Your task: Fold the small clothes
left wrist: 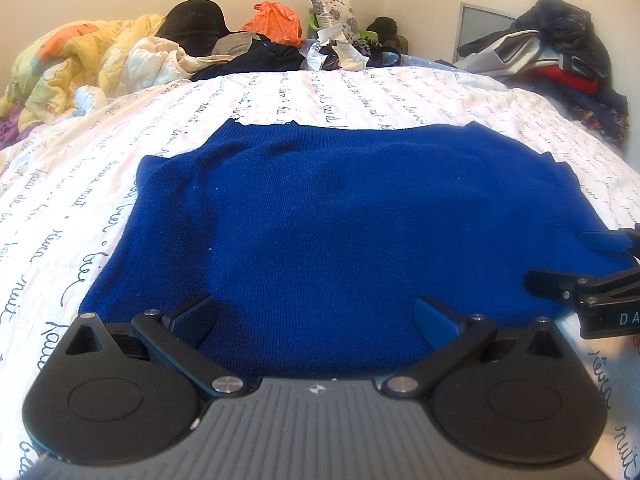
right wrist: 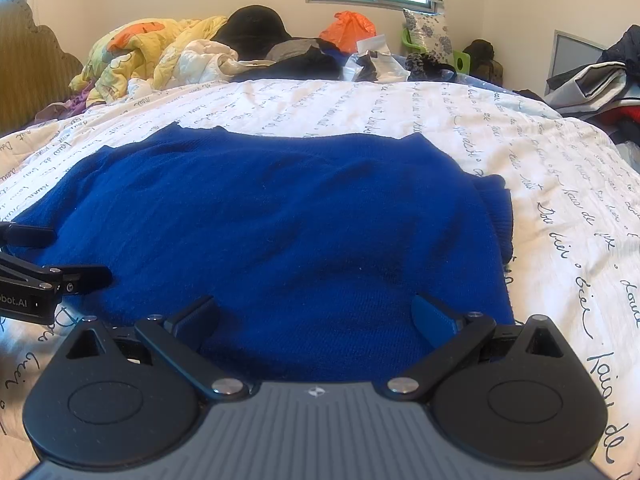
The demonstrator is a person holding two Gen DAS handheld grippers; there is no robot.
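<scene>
A blue knit sweater [left wrist: 340, 220] lies flat on the white bedsheet with script print [left wrist: 360, 92], its sleeves tucked in at both sides. My left gripper [left wrist: 316, 316] hovers open at the sweater's near hem, left of centre, with nothing between its fingers. In the same view my right gripper [left wrist: 560, 260] shows at the right edge, also open over the hem. The right wrist view has the sweater [right wrist: 280, 220] straight ahead, my right gripper [right wrist: 316, 316] open at the near hem's right part, and my left gripper [right wrist: 60, 252] open at the left edge.
A yellow quilt [left wrist: 80, 60], dark clothes [left wrist: 260, 56] and an orange bag [left wrist: 276, 20] are piled at the far end of the bed. More garments [left wrist: 560, 56] are heaped at the right. Bare sheet [right wrist: 580, 200] lies to the sweater's right and beyond it.
</scene>
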